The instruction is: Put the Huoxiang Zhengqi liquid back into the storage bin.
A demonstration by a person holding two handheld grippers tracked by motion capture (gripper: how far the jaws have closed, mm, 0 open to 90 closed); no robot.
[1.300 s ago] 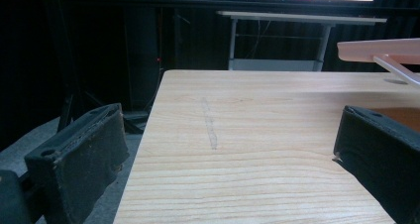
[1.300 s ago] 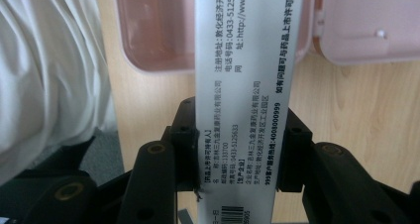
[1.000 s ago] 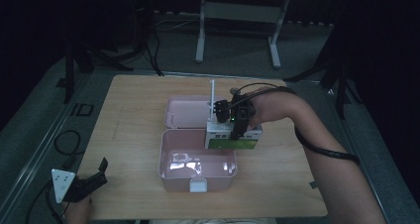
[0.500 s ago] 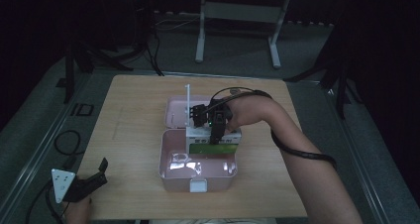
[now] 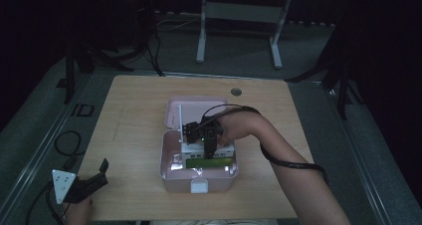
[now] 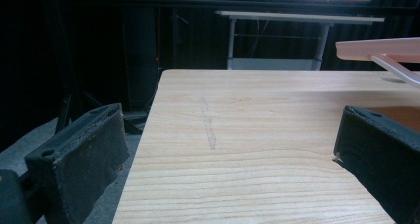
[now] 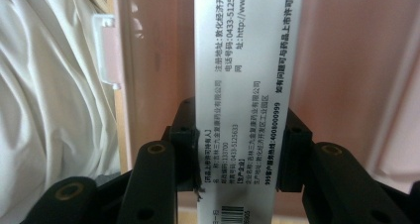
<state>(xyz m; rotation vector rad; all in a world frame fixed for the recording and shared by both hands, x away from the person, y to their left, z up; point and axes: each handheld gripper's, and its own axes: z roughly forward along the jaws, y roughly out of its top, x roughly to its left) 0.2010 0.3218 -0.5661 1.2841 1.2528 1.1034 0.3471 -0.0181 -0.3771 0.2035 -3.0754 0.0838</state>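
Note:
An open pink box [image 5: 171,177] sits mid-table, its lid [image 5: 171,110] tilted back behind it. My right gripper [image 5: 209,145] is shut on a white and green medicine carton [image 5: 209,161], holding it low inside the box base. In the right gripper view the two black jaws clamp the carton's white printed side [image 7: 242,60], my right gripper [image 7: 237,140] centred on it, with the pink box wall [image 7: 346,60] behind. My left gripper [image 5: 102,174] rests at the table's front left corner, open and holding nothing. In its own view, the left gripper [image 6: 228,154] has its fingers [image 6: 79,154] spread wide.
Something shiny and crinkled [image 5: 181,160] lies in the box base beside the carton. A white latch [image 5: 199,186] sticks out at the box front. A round hole [image 5: 236,91] marks the far tabletop. The pink lid edge [image 6: 381,48] juts in at the left gripper view's upper right.
My right gripper carried the carton leftward and toward the person, lowering it from beside the lid into the box base. The left gripper stayed put.

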